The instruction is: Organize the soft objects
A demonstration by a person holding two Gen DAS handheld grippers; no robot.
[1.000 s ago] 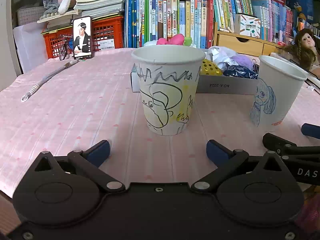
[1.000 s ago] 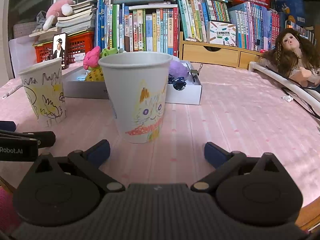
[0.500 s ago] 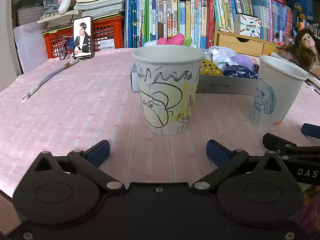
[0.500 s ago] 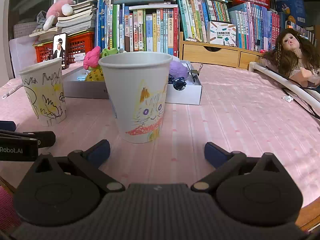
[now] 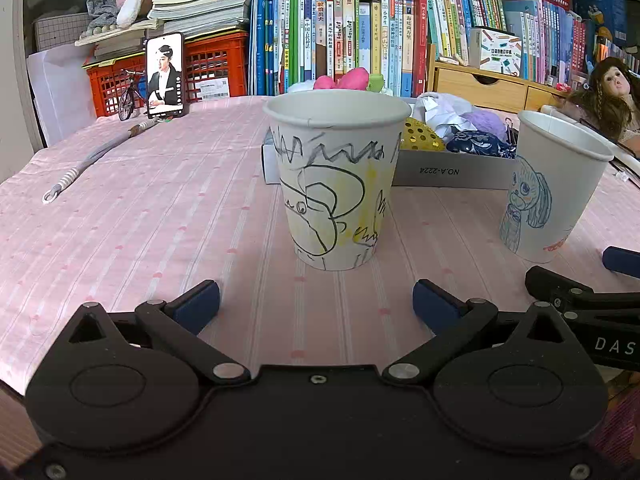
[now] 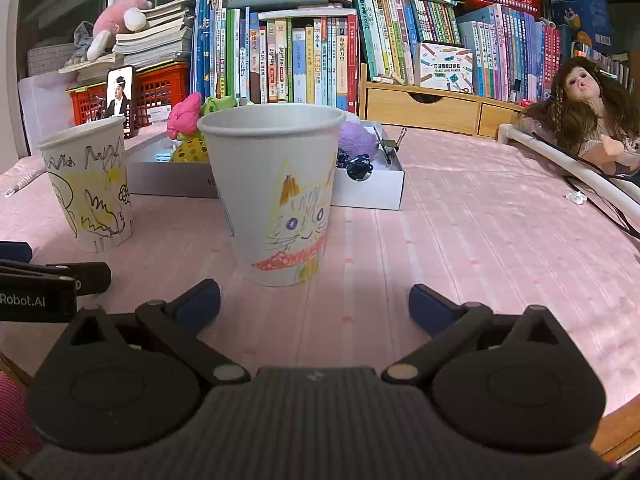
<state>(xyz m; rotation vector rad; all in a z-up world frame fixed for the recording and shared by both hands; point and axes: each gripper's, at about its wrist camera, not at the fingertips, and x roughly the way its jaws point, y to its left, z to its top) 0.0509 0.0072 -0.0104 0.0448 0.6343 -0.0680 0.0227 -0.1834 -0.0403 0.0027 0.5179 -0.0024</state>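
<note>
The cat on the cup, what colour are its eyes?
Purple eyes on the cat cup, clearest in the right wrist view.

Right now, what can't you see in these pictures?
- Inside both cups: the scribbled cup and the cat cup show only outer walls, in both views.
- Toys in the white box: partly hidden behind the cups.
- Doll: its lower body is cut off at the right edge.

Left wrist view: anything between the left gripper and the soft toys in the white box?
Yes. The scribbled paper cup stands upright on the pink tablecloth, directly ahead of the open left gripper. The white box holding the soft toys sits right behind it. The cup partly hides them.
</note>
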